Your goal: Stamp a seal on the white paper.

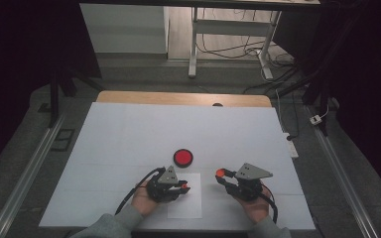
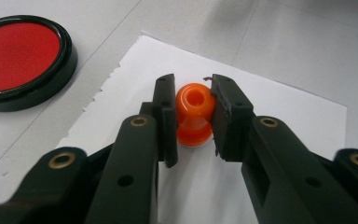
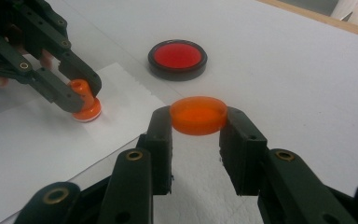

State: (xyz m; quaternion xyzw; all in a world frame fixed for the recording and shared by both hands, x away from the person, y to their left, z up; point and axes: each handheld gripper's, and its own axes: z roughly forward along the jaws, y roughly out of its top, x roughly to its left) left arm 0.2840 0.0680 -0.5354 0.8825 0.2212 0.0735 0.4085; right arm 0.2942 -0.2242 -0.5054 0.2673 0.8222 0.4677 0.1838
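Though unlabelled, orange stamp (image 2: 194, 114) on paper (image 2: 279, 121).

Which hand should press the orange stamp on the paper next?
Probably the left. Its hand-held gripper already clamps the orange stamp right over the white paper; the right hand-held gripper holds only the orange cap.

Two hand-held grippers, both black: left gripper (image 1: 182, 188), right gripper (image 1: 222, 174). Flat linked bars with round holes and brass-coloured rivets at the pivots; blocky pads at the tips. Grey three-cornered plate (image 1: 169, 175) atop each, dotted with small dark holes. Black cable (image 1: 133, 191) looping from each body. Grey knit sleeves (image 1: 121, 221) with ribbed cuffs on both forearms.
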